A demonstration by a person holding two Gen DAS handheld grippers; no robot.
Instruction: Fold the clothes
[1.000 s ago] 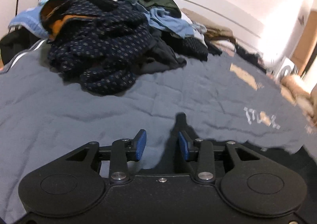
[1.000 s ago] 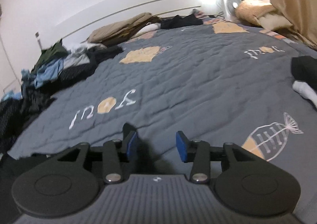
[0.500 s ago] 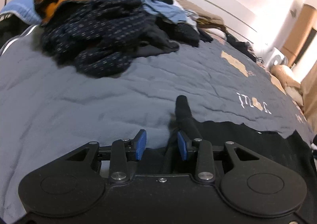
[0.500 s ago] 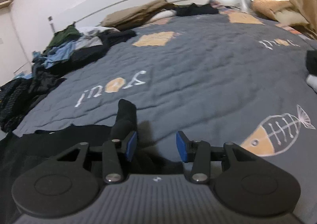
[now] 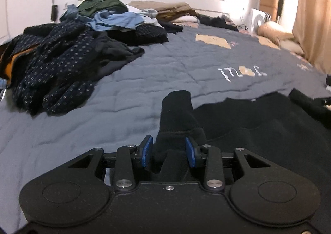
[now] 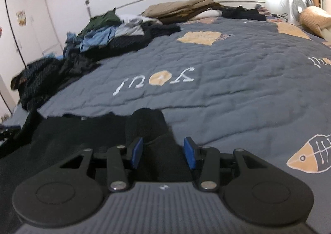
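Note:
A black long-sleeved garment (image 5: 248,122) lies spread over the near part of the grey quilt (image 5: 165,68). My left gripper (image 5: 168,154) is shut on a bunch of its fabric, and a sleeve end (image 5: 176,101) sticks forward past the blue pads. In the right wrist view the same garment (image 6: 82,136) stretches away to the left. My right gripper (image 6: 163,152) is shut on its other bunched part, with a sleeve end (image 6: 146,122) lying ahead on the quilt (image 6: 227,89). The fabric inside both jaws hides how deep the grip goes.
A heap of loose clothes (image 5: 62,62), dark patterned, blue and green, fills the quilt's left side (image 6: 103,35). Folded beige clothes (image 5: 171,9) lie by the white headboard. A white fan (image 5: 259,20) and a tan cushion stand at the right.
Both grippers rolled level and moved forward and slightly down, carrying the black garment. Its sleeves and body, barely visible a second ago, now lie out over the quilt.

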